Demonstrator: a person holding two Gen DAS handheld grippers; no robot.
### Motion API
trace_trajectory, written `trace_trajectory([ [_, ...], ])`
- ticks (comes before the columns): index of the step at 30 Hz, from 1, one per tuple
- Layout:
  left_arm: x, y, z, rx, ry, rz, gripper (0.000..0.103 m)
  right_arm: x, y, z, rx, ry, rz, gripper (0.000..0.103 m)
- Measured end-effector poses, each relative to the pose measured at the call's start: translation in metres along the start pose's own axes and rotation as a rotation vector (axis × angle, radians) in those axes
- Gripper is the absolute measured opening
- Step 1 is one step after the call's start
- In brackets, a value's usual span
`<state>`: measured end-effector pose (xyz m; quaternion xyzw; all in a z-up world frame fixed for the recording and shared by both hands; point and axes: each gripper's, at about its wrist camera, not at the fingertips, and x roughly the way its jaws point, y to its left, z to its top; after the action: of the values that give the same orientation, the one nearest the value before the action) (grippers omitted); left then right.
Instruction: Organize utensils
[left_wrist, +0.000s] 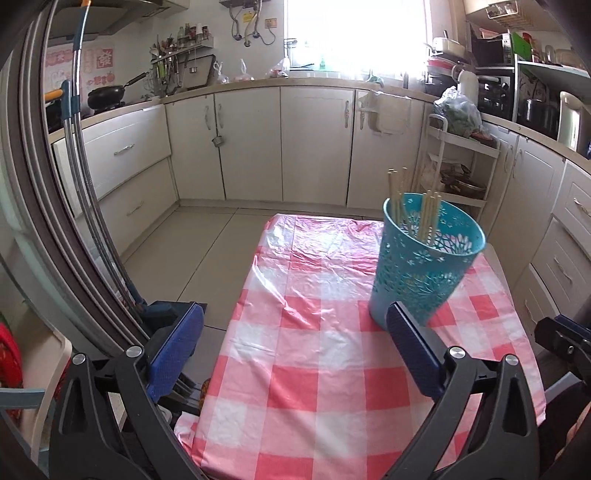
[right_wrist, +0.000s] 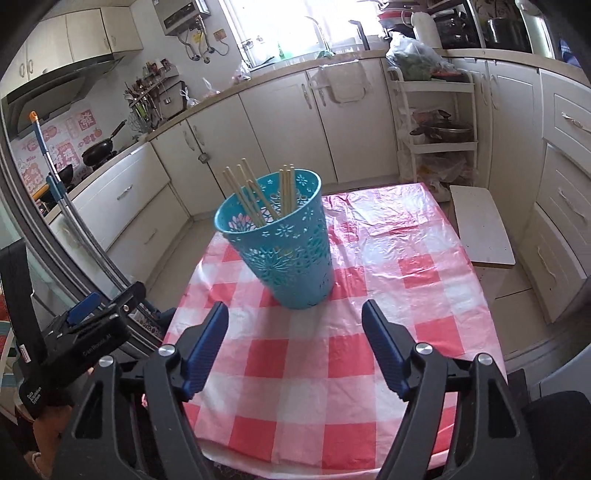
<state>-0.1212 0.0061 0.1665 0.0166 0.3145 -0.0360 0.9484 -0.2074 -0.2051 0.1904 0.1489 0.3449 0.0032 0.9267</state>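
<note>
Fingers, left gripper (left_wrist: 295, 350): blue pads spread wide, nothing between them; they hang over the near left part of the tabletop, the right finger's tip overlapping the base of the basket in the left wrist view.
Fingers, right gripper (right_wrist: 295, 332): parted, though less widely than the left pair, empty; poised above the checks just short of the basket.
Tabletop (left_wrist: 314, 387): covered with a pink-and-white checked plastic cloth, creased toward the far edge.
Basket (right_wrist: 284, 243): turquoise, perforated with flower cut-outs, standing slightly tilted on the cloth near the middle, closer to the far edge than the near one.
Chopsticks (right_wrist: 255, 195): a bundle of pale wooden sticks upright inside the basket, tops fanning above its rim.
Surroundings: cream kitchen cabinets (left_wrist: 314, 144) beyond the far edge; a white shelf cart (right_wrist: 436, 122) off the far right corner.
</note>
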Motion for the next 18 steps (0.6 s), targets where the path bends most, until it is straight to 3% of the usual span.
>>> trace_trajectory([
  [10, -0.099, -0.019, -0.011, 0.06, -0.004, -0.01, 0.095, -0.079, 0.029, -0.011, -0.036, -0.074, 0.034, 0.081],
  [18, -0.17, -0.006, -0.023, 0.083, -0.005, -0.001, 0.095, -0.129, 0.036, -0.036, -0.02, -0.06, 0.054, 0.085],
])
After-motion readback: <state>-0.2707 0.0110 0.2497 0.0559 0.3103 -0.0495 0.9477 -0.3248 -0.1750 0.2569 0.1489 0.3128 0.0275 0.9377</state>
